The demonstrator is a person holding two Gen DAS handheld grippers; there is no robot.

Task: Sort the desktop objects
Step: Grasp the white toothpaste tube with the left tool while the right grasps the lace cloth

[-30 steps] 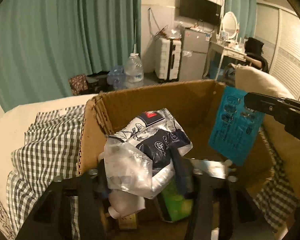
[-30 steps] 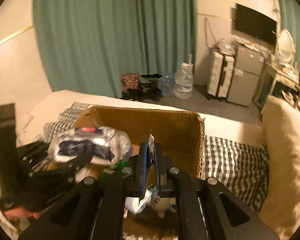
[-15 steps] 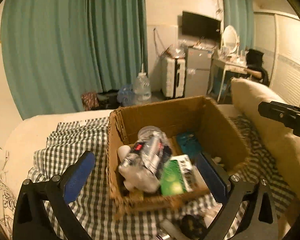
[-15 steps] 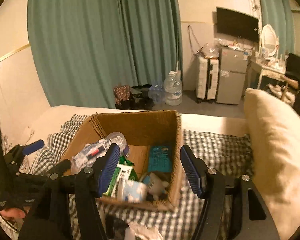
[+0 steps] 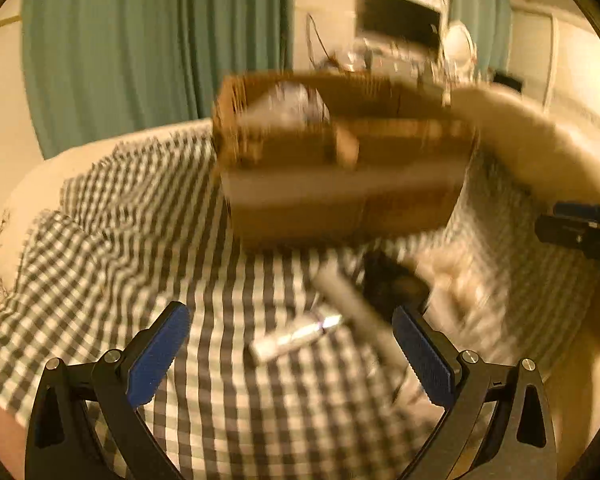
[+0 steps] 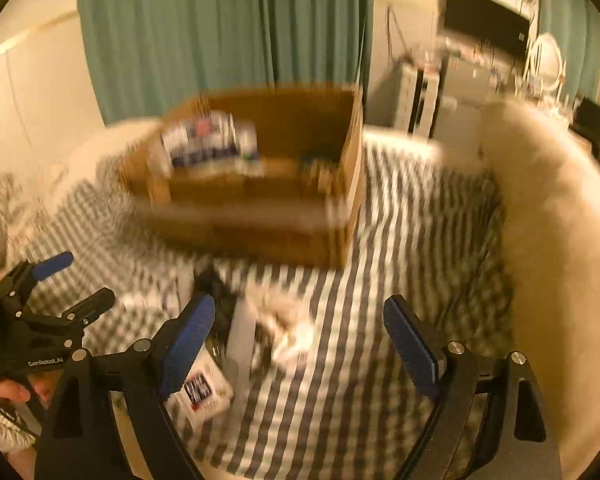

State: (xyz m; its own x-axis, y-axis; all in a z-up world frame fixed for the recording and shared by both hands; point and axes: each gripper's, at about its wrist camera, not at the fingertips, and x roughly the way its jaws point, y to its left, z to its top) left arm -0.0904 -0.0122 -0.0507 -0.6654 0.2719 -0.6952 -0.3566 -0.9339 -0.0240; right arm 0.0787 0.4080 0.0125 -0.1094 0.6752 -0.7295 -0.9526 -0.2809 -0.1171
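Observation:
Both views are motion-blurred. A cardboard box (image 5: 340, 184) stands on the checked cloth; in the right wrist view the box (image 6: 260, 200) holds a plastic-wrapped bundle (image 6: 208, 140). My left gripper (image 5: 292, 344) is open and empty over the cloth in front of the box, above a small silvery tube (image 5: 296, 336), a long grey stick (image 5: 352, 300) and a dark object (image 5: 392, 280). My right gripper (image 6: 300, 344) is open and empty over a crumpled white item (image 6: 288, 328), a grey strip (image 6: 240, 344) and a white labelled packet (image 6: 200, 388). The left gripper shows at that view's left (image 6: 56, 288).
A cream pillow (image 6: 560, 240) lies along the right. The checked cloth (image 5: 120, 240) covers the bed. Green curtains (image 6: 220, 32) hang behind. A suitcase and fridge (image 6: 440, 104) stand at the back right.
Both grippers let go of their items into the box, opened wide, and pulled back and down toward the loose objects on the cloth.

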